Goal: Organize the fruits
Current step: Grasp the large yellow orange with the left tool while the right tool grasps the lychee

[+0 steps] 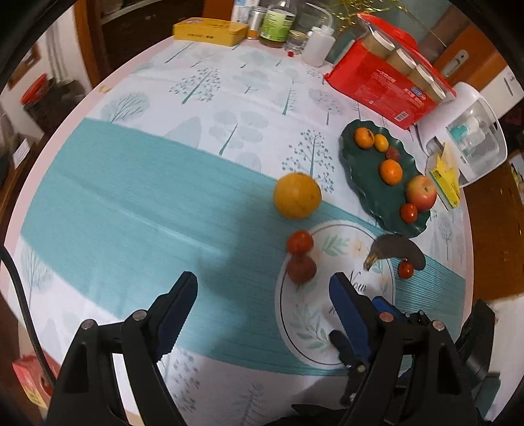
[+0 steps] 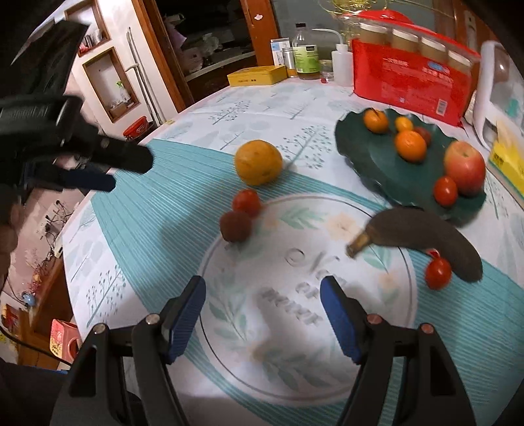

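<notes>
On the tree-print tablecloth lie a large orange (image 1: 297,195) (image 2: 258,162), a tomato (image 1: 300,242) (image 2: 246,201), a dark red fruit (image 1: 301,268) (image 2: 235,225), a blackened banana (image 1: 399,250) (image 2: 432,236) and a small tomato (image 1: 406,270) (image 2: 438,273). A dark green wavy plate (image 1: 360,177) (image 2: 363,154) at the right holds an apple (image 1: 421,192) (image 2: 465,168), tangerines and a tomato. My left gripper (image 1: 262,278) (image 2: 127,170) is open and empty, the dark red fruit just ahead of its tips. My right gripper (image 2: 262,283) hangs open over the round printed motif, holding nothing.
A red box (image 1: 380,88) (image 2: 409,82) topped with jars stands behind the plate. Bottles and a yellow tin (image 1: 209,31) (image 2: 258,75) line the far edge. A white appliance (image 1: 471,137) and a yellow tissue pack (image 1: 447,180) sit at the right edge.
</notes>
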